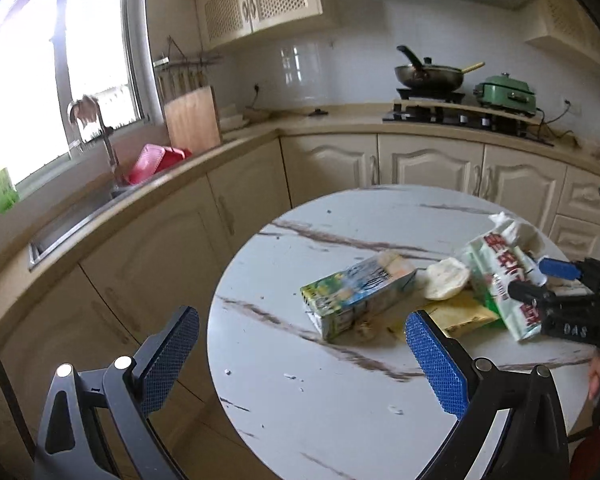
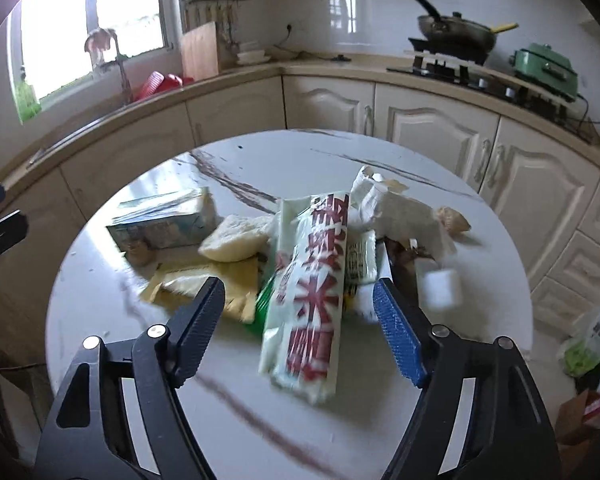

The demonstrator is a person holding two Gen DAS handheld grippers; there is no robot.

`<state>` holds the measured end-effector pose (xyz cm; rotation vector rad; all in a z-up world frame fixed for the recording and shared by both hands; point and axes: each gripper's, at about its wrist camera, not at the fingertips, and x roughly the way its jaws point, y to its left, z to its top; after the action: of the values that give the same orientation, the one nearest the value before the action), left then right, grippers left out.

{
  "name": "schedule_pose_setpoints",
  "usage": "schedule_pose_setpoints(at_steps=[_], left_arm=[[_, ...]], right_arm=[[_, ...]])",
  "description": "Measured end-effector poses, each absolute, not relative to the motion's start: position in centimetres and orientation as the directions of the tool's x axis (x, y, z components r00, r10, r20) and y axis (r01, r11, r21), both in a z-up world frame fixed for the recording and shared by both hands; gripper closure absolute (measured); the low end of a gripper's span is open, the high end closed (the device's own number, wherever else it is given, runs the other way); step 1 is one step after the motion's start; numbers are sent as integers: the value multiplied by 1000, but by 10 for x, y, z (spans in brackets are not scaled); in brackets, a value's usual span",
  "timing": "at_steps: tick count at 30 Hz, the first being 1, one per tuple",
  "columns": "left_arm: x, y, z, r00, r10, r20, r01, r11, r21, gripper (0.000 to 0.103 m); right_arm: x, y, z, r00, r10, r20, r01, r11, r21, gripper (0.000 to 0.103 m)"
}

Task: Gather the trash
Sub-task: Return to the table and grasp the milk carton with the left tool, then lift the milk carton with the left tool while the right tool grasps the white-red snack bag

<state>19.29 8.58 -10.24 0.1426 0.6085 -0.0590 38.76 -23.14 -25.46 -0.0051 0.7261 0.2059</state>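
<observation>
A round marble table (image 1: 320, 400) carries a heap of trash. A green-and-blue drink carton (image 1: 356, 296) lies on its side, with a piece of bread (image 1: 446, 280) and a yellow packet (image 1: 460, 312) right of it. My left gripper (image 1: 300, 320) hangs open over the near left part of the table, holding nothing. A long white-and-green wrapper (image 2: 308, 300) with red characters lies between the fingers of my right gripper (image 2: 296, 288). There is a gap on each side, so it is open. Crumpled white paper (image 2: 400, 212) and a blurred white block (image 2: 440, 288) lie beyond.
Cream cabinets (image 1: 432, 164) curve behind the table under a counter. It holds a sink (image 1: 80, 216), a red basket (image 1: 156, 158), a cutting board (image 1: 192, 118), a wok (image 1: 428, 74) on the stove and a green cooker (image 1: 506, 94). A bag (image 2: 596, 340) and cardboard box (image 2: 588, 416) sit on the floor, right.
</observation>
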Motion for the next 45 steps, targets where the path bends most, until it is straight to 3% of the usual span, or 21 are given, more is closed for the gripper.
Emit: schedule_pose_setpoints(at_steps=[9,15,17,22,24,25,27,28,33,45], left_arm=[[259,95,-142,754,-98,-650,189,979,72,1],[327,90,-162,705,-145,-694,276,958,80,1],[356,85,-164,694,-122,-709,294,948,125,1],[396,67,-181,671,-108,-733,352,918,186,3],[402,63,-186,660,-118,-742,354,920,170,27],[399,62,-187,664,-112,-740,343,925,167,31],[400,65,-183,665,-123,-736,331,933,143,49],[398,68,-180,665,-132,-735,324,938,124,50],[373,80,-166,670,-155,-726,307,948,81,54],[286,111,-136,703,-233,-672,219,970,-108,55]], right_arm=[[398,-227,-266,709,139,-691,-185,983,8,31],[393,-230,-273,700,163,-695,-189,981,40,38],[393,-232,-272,703,169,-690,-187,981,49,43],[395,-238,-271,700,193,-688,-193,978,79,44],[396,-239,-271,700,191,-688,-192,979,76,46],[397,-239,-271,701,192,-687,-192,978,77,46],[396,-241,-270,704,185,-685,-182,980,78,52],[395,-242,-270,708,182,-682,-178,981,77,60],[393,-244,-269,701,201,-684,-187,978,95,69],[381,-246,-272,686,252,-682,-188,968,169,67]])
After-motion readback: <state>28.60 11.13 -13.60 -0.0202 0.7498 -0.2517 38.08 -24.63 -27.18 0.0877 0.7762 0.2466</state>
